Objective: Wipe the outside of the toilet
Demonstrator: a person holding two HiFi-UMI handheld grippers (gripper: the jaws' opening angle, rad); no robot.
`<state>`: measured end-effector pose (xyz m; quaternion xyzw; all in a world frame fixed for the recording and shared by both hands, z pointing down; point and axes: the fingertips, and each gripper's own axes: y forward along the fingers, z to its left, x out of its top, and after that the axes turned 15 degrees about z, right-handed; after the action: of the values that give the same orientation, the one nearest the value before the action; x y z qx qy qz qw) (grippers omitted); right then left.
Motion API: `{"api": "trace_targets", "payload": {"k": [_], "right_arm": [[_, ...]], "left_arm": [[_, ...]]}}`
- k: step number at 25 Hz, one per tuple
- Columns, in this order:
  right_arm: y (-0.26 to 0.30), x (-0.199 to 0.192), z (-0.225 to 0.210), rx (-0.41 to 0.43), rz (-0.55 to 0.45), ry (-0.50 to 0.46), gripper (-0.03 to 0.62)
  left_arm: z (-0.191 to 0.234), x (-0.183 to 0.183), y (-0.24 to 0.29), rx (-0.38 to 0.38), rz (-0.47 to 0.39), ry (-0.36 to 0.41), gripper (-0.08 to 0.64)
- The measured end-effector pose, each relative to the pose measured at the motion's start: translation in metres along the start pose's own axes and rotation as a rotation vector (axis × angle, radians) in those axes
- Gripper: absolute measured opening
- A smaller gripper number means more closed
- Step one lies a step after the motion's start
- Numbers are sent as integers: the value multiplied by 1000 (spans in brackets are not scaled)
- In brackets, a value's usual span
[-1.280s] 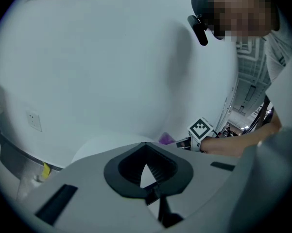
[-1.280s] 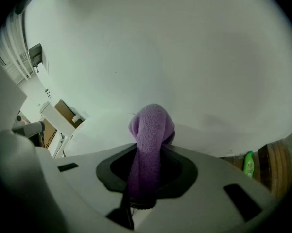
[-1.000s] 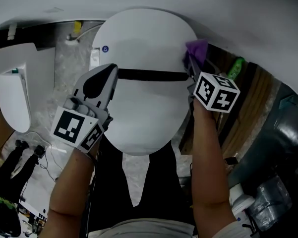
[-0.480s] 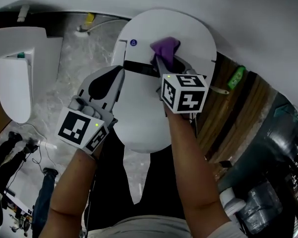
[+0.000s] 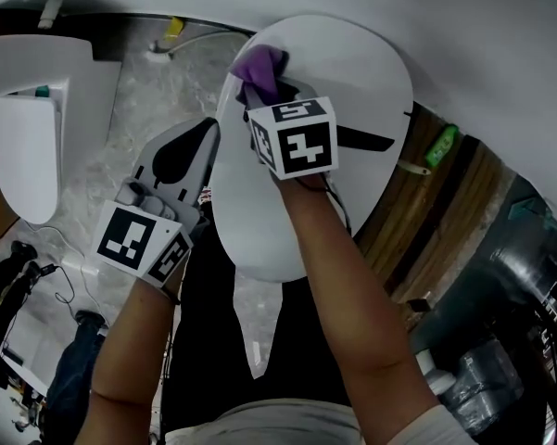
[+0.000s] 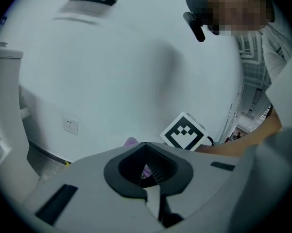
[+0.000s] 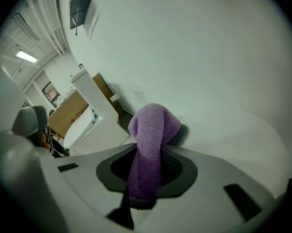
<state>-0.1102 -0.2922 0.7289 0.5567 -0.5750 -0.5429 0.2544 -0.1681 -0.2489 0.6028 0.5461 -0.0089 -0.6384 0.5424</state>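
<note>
Forearms: both reach forward from the bottom of the head view; the right one crosses over the toilet lid and hides its middle.
Left gripper (image 5: 202, 142): held at the left edge of the lid, fingers together with nothing between them (image 6: 153, 193).
Right gripper (image 5: 259, 100): its fingers are clamped on a purple cloth (image 5: 259, 66); the marker cube covers a part of the dark band (image 5: 363, 140).
Cloth in the right gripper view (image 7: 150, 144): it stands up folded out of the fingers.
Toilet (image 5: 361, 72): white, lid down; the cloth lies at its upper left edge.
Around: second white toilet (image 5: 23, 156) at the left, grey marble floor (image 5: 139, 123), green object (image 5: 442, 145) at the right, wall socket (image 6: 69, 125).
Change: half a second ago the cloth was at the middle of the lid; it is now further left. The left gripper has kept nearly its place.
</note>
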Motion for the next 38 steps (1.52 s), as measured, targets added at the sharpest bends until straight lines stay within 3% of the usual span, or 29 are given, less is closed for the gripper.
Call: {"api": "trace_targets", "payload": {"k": [5, 11, 18, 23, 31, 38], "right_arm": [[-12, 1, -28, -14, -14, 26, 91], [-46, -9, -98, -65, -63, 100, 91], [-92, -64, -196, -137, -76, 234, 91], [-109, -103, -236, -162, -64, 306, 91], [-108, -121, -227, -156, -60, 341, 91], [-87, -97, -167, -148, -47, 281, 91]], "left_arm": [[-14, -8, 11, -13, 21, 27, 5], [-40, -12, 38, -25, 34, 30, 5], [-76, -9, 77, -42, 46, 41, 5], [-97, -1, 97, -56, 44, 43, 5], [-105, -6, 101, -70, 56, 37, 5], [-79, -7, 79, -67, 48, 32, 5]]}}
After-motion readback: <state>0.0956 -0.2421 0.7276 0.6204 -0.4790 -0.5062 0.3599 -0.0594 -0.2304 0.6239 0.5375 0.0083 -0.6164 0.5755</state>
